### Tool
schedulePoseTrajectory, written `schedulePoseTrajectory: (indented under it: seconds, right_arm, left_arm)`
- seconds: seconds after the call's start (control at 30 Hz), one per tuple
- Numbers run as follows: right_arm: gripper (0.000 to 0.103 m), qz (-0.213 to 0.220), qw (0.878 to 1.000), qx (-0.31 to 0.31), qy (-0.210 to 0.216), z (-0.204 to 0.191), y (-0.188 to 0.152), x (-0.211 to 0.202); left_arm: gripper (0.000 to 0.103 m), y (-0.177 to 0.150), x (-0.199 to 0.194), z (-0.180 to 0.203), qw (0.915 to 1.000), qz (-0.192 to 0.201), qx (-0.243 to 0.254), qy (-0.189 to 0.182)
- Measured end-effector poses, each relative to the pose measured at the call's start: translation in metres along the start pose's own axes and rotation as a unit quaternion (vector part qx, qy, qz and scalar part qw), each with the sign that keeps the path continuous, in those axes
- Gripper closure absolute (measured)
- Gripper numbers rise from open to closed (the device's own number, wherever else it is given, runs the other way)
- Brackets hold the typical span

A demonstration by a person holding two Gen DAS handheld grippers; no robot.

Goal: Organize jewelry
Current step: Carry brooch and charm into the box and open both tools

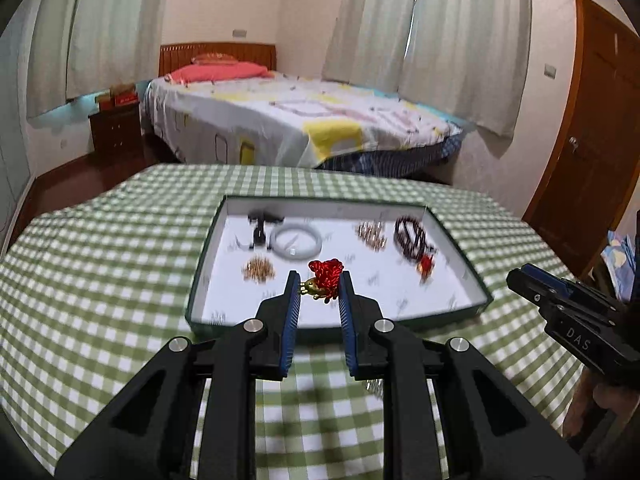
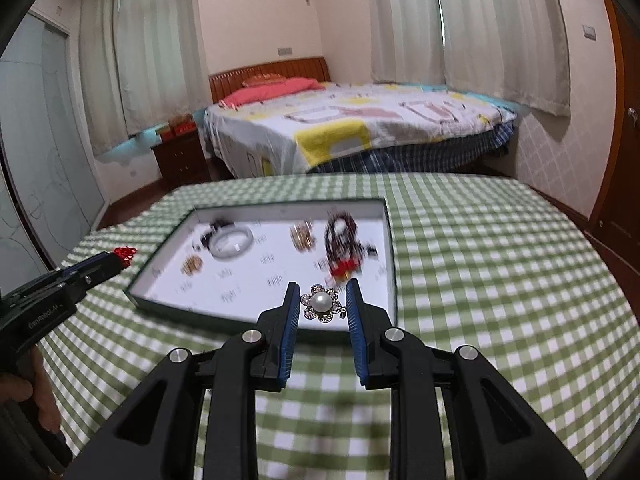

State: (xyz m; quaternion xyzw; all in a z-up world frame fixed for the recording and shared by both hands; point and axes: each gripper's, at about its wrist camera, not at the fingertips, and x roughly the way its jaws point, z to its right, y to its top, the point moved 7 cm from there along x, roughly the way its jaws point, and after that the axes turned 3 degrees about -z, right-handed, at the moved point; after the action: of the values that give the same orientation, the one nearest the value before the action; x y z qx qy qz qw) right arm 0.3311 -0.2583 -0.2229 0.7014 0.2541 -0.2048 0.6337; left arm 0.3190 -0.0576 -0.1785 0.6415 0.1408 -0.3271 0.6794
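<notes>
Left gripper (image 1: 319, 290): clamped on red knot charm (image 1: 325, 276), above tray's (image 1: 200, 276) six o'clock edge.
Right gripper (image 2: 322, 302): clamped on pearl brooch (image 2: 322, 303), near tray's five o'clock corner.
Progress: bracelet (image 1: 297, 242) and beads (image 1: 412, 236) already in tray; two pieces left to place.

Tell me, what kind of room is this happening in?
Most likely a bedroom in a home. A made bed with a red pillow stands behind the checked table, beside a wooden nightstand, with long curtains at the windows.
</notes>
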Motion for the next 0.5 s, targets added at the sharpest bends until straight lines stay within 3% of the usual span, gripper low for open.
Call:
schedulePoseTrajectory:
  seconds: [0.27,0.5]
  right_arm:
    - [0.078,0.040,0.999,-0.015,0.016,-0.019,0.042,0.007]
    - [0.078,0.068,0.997,-0.017,0.024,-0.028,0.068,0.031]
  left_arm:
    - [0.084,0.042,0.004,0.005,0.9991,0.040,0.010,-0.006]
    - [0.084,0.064,0.033,0.012,0.9980,0.059,0.018,-0.008]
